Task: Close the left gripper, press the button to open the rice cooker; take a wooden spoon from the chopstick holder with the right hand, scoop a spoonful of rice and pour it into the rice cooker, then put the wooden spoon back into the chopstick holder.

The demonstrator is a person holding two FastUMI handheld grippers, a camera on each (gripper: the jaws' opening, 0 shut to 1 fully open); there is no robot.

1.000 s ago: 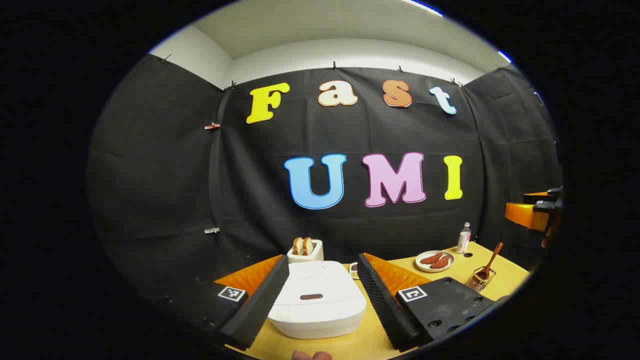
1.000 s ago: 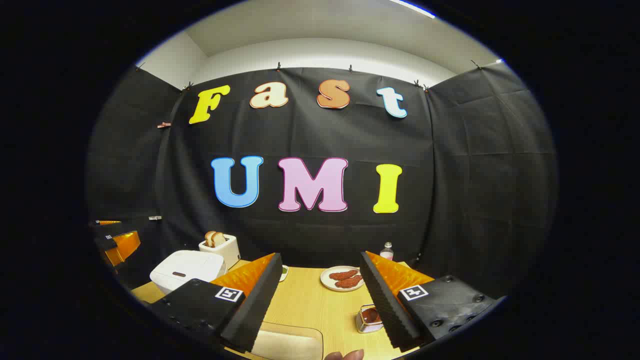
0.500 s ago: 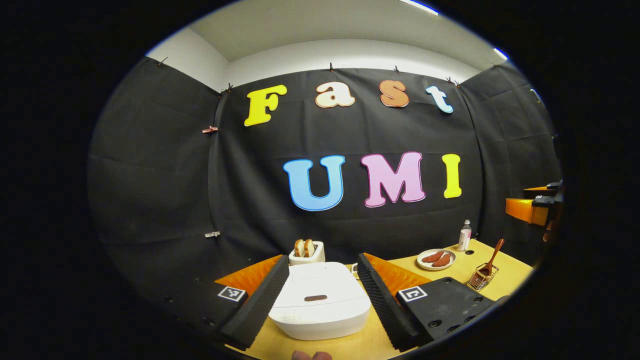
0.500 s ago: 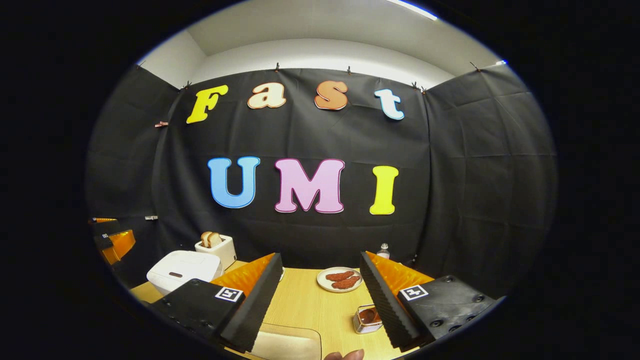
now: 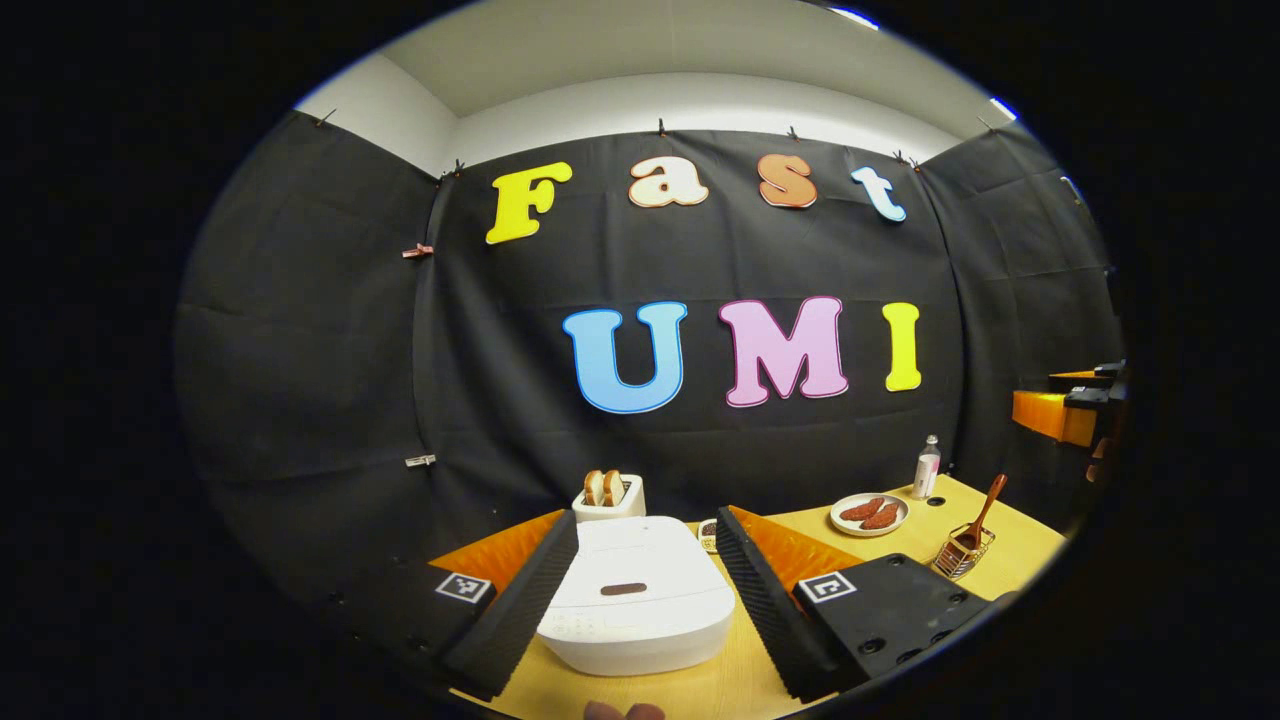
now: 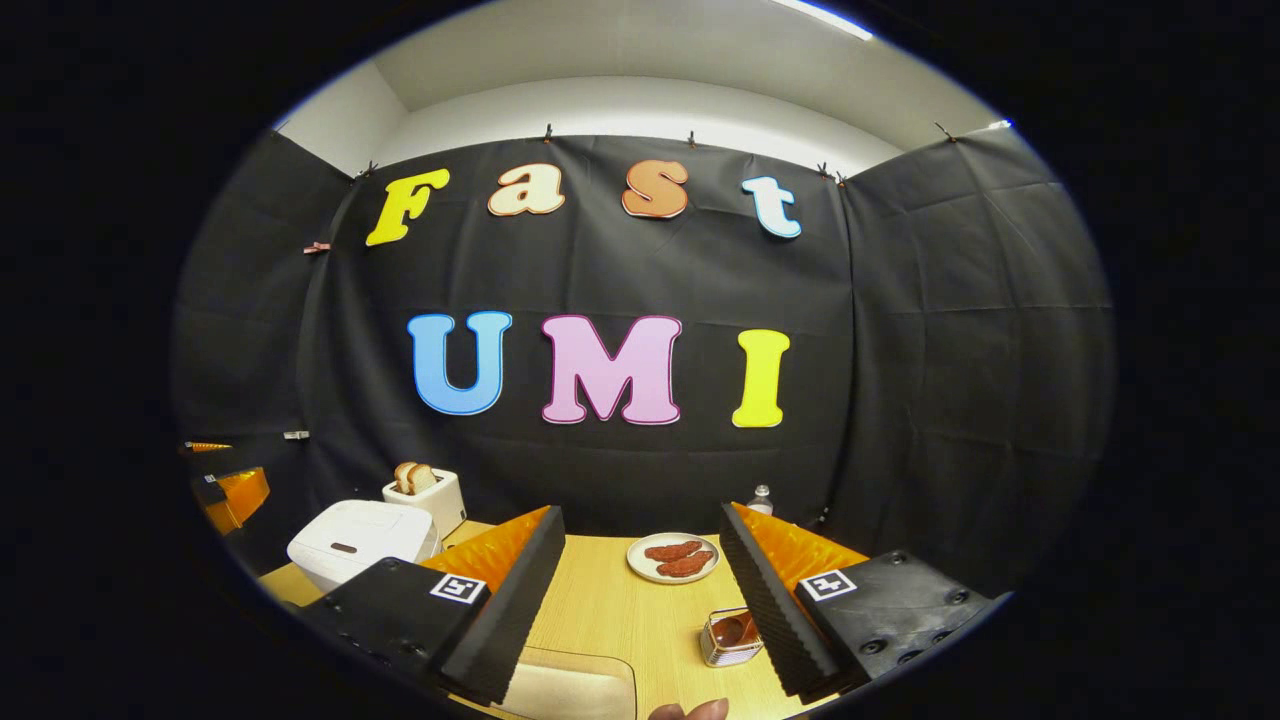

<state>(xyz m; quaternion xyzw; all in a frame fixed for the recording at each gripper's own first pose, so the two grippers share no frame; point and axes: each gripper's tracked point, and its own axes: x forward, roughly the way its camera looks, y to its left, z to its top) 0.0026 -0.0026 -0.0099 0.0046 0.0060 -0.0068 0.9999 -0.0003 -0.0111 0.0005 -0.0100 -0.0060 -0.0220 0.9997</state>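
Left gripper [image 5: 640,590]: fingers spread, rice cooker [image 5: 637,605] framed between, lid down. Right gripper [image 6: 640,590]: fingers spread, empty. Wooden spoon [image 5: 980,515] upright in chopstick holder [image 5: 962,558].

No legible words, brands or numbers on any object.
Left gripper [image 5: 645,515]: one square black-and-white coded tag [image 5: 463,587] on each finger base (pattern only, no characters).
Right gripper [image 6: 640,510]: the same kind of coded tag [image 6: 458,587] on each finger base.
Rice cooker [image 5: 635,600]: faint print along the lid's front edge, too small to read.
Bottle [image 5: 927,467]: label present, unreadable.
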